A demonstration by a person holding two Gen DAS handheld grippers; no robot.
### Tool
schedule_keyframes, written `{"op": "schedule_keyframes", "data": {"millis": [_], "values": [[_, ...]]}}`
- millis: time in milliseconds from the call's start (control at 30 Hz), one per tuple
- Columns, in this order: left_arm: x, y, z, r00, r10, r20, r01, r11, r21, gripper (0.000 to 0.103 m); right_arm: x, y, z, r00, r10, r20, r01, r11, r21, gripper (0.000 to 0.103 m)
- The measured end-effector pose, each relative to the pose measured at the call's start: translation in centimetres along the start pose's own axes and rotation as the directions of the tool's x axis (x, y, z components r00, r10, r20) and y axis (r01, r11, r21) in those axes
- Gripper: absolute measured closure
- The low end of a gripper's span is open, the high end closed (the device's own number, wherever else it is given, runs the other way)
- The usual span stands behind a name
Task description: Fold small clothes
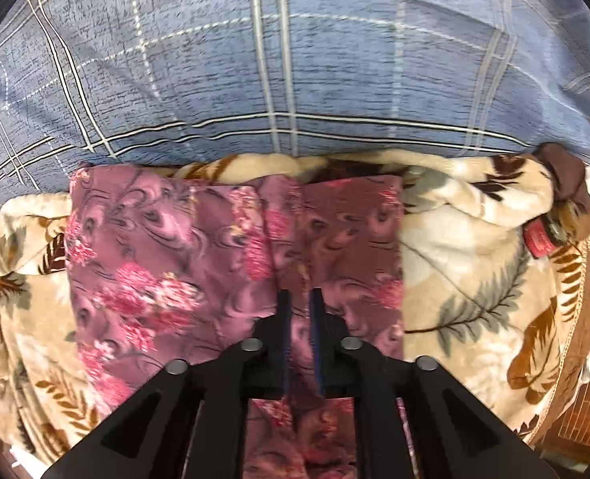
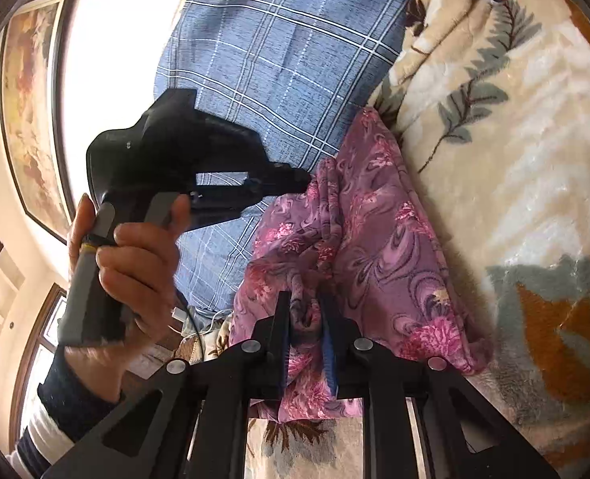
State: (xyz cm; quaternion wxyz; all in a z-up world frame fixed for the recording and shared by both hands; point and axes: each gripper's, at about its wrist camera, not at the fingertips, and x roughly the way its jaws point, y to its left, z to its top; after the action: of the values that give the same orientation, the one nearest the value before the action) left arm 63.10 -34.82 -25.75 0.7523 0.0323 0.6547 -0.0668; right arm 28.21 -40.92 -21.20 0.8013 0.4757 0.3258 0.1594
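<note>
Both grippers narrow, pinching pink floral garment (image 2: 374, 231): left gripper (image 1: 299, 299) near its middle fold, right gripper (image 2: 304, 307) at bunched edge. Garment lies on leaf-print blanket (image 1: 474, 279); blue plaid pillow (image 1: 275, 60) borders far edge.

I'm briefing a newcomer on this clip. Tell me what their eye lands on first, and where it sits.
First comes the pink floral garment, partly folded in the middle of the cream leaf-print blanket. Both grippers bite into it: the left gripper pinches a ridge of cloth near its centre, and the right gripper has its jaws closed on a bunched fold at the garment's edge. Behind lies a blue plaid cushion, and a hand holds the left tool.
</note>
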Motion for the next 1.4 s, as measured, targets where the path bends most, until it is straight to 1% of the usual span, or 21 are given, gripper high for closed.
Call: {"op": "schedule_keyframes", "data": {"millis": [33,133,233,300,367,400,467,500,533,567,600,700,800,867,933,1033,1167,1267,1300,1367,1400], "values": [[0.4,-0.1,0.3,1.000,0.025,-0.013,-0.025,1.000,-0.001,0.077,0.2,0.1,0.0,1.000,-0.010,-0.003,0.010,1.000,-0.007,0.083],[1.1,-0.8,0.9,0.996,0.088,-0.001,-0.088,0.996,0.017,0.065,0.2,0.4,-0.1,1.000,-0.030,-0.008,0.029,0.999,-0.024,0.079],[2.7,-1.2,0.9,0.995,0.070,-0.064,-0.069,0.997,0.027,0.061,0.5,0.6,-0.2,0.999,-0.043,-0.013,0.042,0.999,-0.035,0.075],[3.8,-1.3,1.0,0.989,0.108,-0.099,-0.104,0.994,0.044,0.061,0.6,0.5,-0.1,0.999,-0.044,-0.016,0.043,0.998,-0.036,0.074],[5.2,-1.0,0.9,0.985,0.144,-0.099,-0.139,0.989,0.054,0.057,0.9,0.7,0.0,0.999,-0.042,-0.019,0.041,0.998,-0.040,0.070],[5.7,-0.8,0.9,0.984,0.145,-0.098,-0.141,0.989,0.046,0.053,1.3,0.9,0.0,0.999,-0.044,-0.031,0.042,0.998,-0.048,0.065],[6.2,-0.2,0.8,0.988,0.123,-0.089,-0.123,0.992,0.007,0.052,2.0,1.3,-0.1,0.997,-0.067,-0.038,0.064,0.995,-0.075,0.064],[6.3,0.1,0.8,0.990,0.111,-0.083,-0.112,0.994,-0.011,0.056,2.2,1.6,-0.1,0.996,-0.077,-0.036,0.073,0.993,-0.097,0.064],[6.3,0.2,0.7,0.992,0.100,-0.076,-0.102,0.995,-0.021,0.067,2.3,1.8,-0.2,0.997,-0.074,-0.034,0.070,0.991,-0.114,0.063],[6.1,0.1,0.6,0.994,0.090,-0.066,-0.091,0.996,-0.016,0.081,2.3,1.9,-0.1,0.998,-0.059,-0.034,0.054,0.991,-0.122,0.070],[5.9,-0.2,0.4,0.993,0.108,-0.053,-0.108,0.994,0.004,0.098,2.3,1.9,-0.1,0.999,-0.039,-0.032,0.035,0.993,-0.116,0.088],[4.6,-0.9,-0.3,0.993,0.115,-0.005,-0.115,0.993,0.022,0.099,1.0,1.8,0.3,1.000,0.021,-0.004,-0.022,0.996,-0.082,0.092],[2.2,-2.2,-1.2,0.998,-0.048,0.037,0.047,0.999,0.025,0.100,-1.7,2.6,0.6,0.993,0.058,0.099,-0.048,0.994,-0.099,0.092],[1.5,-3.9,-1.6,0.995,-0.083,0.064,0.078,0.995,0.068,0.099,-3.6,2.7,0.7,0.983,0.056,0.174,-0.039,0.994,-0.100,0.092],[2.4,-5.8,-1.7,0.996,-0.058,0.066,0.050,0.992,0.116,0.099,-4.4,2.1,1.0,0.977,0.019,0.211,-0.002,0.997,-0.082,0.092],[6.0,-6.6,-1.5,1.000,-0.016,0.006,0.016,0.996,0.087,0.098,-3.1,-0.3,1.2,0.986,-0.060,0.153,0.059,0.998,0.016,0.092],[7.0,-4.5,-0.7,0.993,-0.114,-0.008,0.114,0.993,-0.016,0.097,-2.2,-1.5,1.4,0.986,-0.127,0.111,0.120,0.990,0.068,0.085],[3.5,-1.4,-1.0,0.983,-0.169,0.066,0.172,0.984,-0.051,0.095,-3.2,-1.0,1.6,0.975,-0.151,0.165,0.143,0.988,0.060,0.058],[2.2,-0.2,-1.3,0.979,-0.174,0.108,0.182,0.981,-0.064,0.091,-3.9,-0.9,1.7,0.967,-0.156,0.200,0.147,0.987,0.063,0.054],[-0.1,2.8,-2.3,0.970,-0.158,0.184,0.179,0.978,-0.104,0.068,-5.0,-0.6,1.9,0.952,-0.167,0.257,0.156,0.986,0.064,0.053],[-1.0,4.6,-2.8,0.967,-0.135,0.218,0.166,0.978,-0.128,0.051,-5.8,-0.5,2.0,0.942,-0.171,0.288,0.159,0.985,0.062,0.053]]}}
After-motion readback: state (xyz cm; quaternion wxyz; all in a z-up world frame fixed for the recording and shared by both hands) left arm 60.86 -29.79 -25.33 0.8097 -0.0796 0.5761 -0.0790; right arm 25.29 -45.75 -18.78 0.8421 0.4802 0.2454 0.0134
